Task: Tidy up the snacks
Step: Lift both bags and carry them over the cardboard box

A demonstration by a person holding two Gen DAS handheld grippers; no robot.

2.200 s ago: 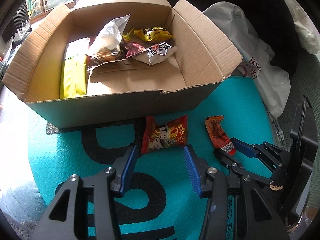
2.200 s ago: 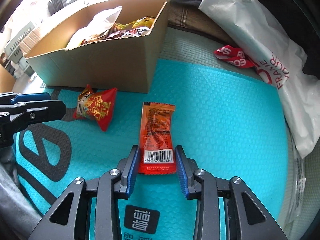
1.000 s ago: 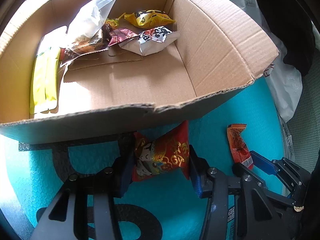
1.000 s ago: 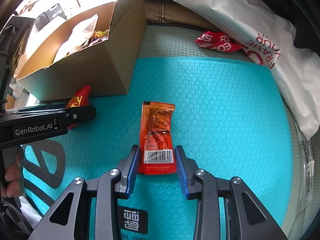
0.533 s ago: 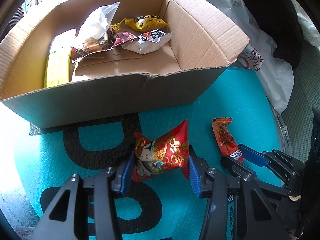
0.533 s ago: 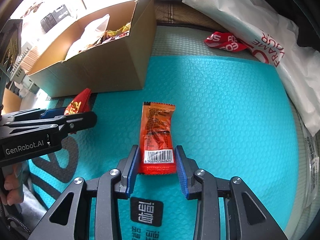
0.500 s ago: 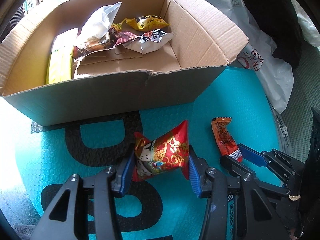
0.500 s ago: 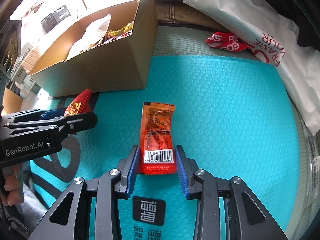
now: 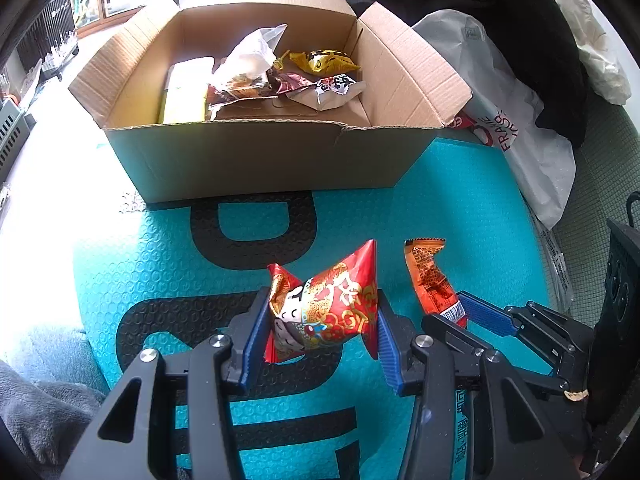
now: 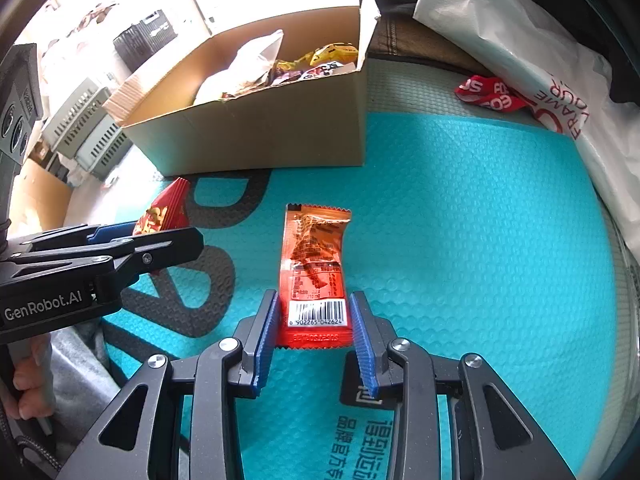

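Observation:
My left gripper (image 9: 316, 320) is shut on a puffy red snack bag (image 9: 324, 312) and holds it above the teal mat (image 9: 120, 264), in front of the open cardboard box (image 9: 260, 160). The box holds several snack packs (image 9: 320, 76). My right gripper (image 10: 313, 326) has its blue pads on both sides of the barcode end of an orange snack packet (image 10: 314, 264), which lies flat on the mat (image 10: 480, 240). The packet (image 9: 430, 280) and the right gripper (image 9: 472, 312) also show in the left wrist view. The left gripper (image 10: 132, 240) with the red bag (image 10: 164, 210) shows in the right wrist view.
A white plastic bag (image 9: 516, 128) with red lettering and dark clothing (image 9: 520, 32) lie to the right of the box. A red wrapper (image 10: 490, 94) lies beyond the mat by the bag. Grey crates (image 10: 84, 132) stand at the far left. Grey fabric (image 9: 44, 408) lies near left.
My left gripper has drawn back and up from the box with the red bag in it. The right gripper stays around the orange packet's end.

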